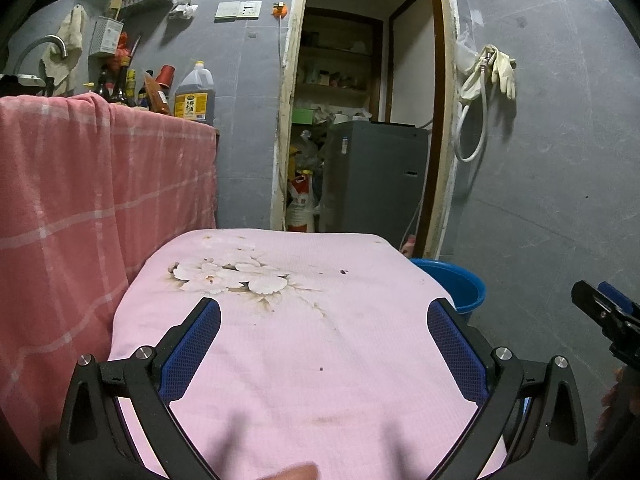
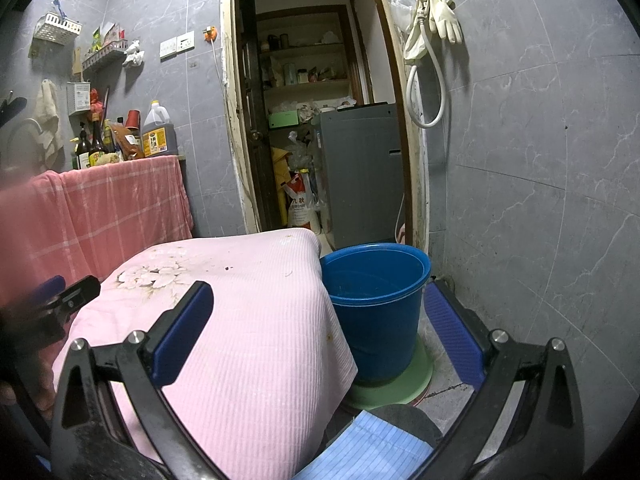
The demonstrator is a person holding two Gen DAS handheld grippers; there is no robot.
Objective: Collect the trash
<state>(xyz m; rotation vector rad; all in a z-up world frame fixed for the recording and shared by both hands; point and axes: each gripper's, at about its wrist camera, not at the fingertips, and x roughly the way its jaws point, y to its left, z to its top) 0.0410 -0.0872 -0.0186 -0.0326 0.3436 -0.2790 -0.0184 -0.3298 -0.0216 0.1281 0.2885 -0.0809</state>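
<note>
One blue bucket [image 2: 374, 312] stands on one green mat [image 2: 394, 390]. One pink floral cloth [image 1: 288, 340] covers the table, and one red checked towel [image 1: 80, 200] hangs beside it. One large oil jug [image 2: 159, 133], one red cup [image 2: 133, 119] and several dark sauce bottles [image 2: 90, 148], perhaps three, sit on the counter. One pair of rubber gloves [image 2: 444, 20] and one white hose [image 2: 426, 92] hang on the wall. One grey washing machine [image 2: 360, 172] stands in the doorway.

- The pink floral cloth-covered table top [image 1: 304, 332] is pretty much bare, so there's loads of room to move over it.
- The round blue plastic bucket [image 2: 376, 304] sits tight against the table's right corner, mouth open.
- A pink checked towel [image 1: 80, 208] hangs as a wall on the left.
- The grey tiled wall [image 2: 540, 200] closes in the right side.
</note>
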